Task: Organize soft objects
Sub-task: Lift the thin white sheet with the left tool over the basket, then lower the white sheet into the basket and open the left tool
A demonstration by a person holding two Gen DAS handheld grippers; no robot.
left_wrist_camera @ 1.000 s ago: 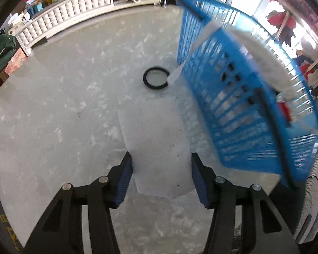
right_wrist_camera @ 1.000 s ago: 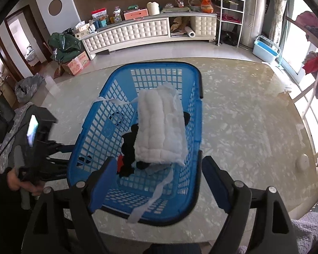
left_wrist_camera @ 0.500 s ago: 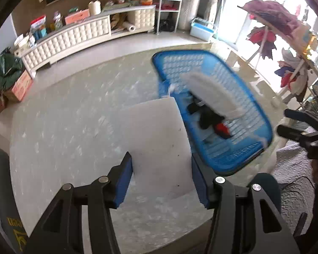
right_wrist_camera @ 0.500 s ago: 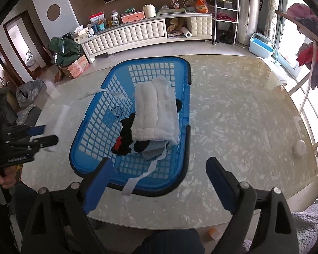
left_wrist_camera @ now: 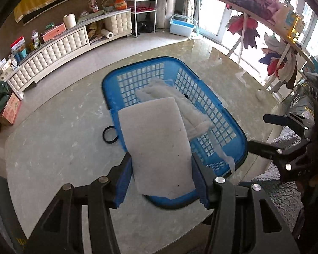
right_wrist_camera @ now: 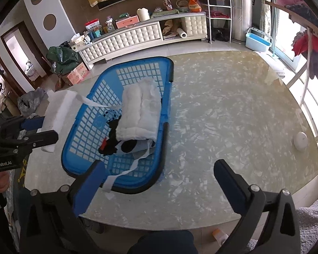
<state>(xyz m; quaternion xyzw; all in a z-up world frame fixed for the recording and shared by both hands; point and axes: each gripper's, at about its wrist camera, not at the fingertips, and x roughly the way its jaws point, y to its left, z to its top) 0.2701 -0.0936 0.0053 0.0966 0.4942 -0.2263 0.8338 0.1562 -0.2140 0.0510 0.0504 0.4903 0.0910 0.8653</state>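
Note:
My left gripper is shut on a flat white foam sheet and holds it in the air over the near-left end of the blue basket. The same sheet shows in the right wrist view, left of the basket. In the basket lie a white quilted pad, a black and red soft item and a white strip that hangs over the rim. My right gripper is open and empty, above the table's near edge, right of the basket.
The basket stands on a round marble table. A black ring lies on the table left of the basket. A small white disc sits near the right edge. A white sideboard and a clothes rack stand beyond.
My left gripper has lifted the foam sheet off the table and swung it right, over the basket's end. My right gripper has drawn back and to the right, away from the basket.

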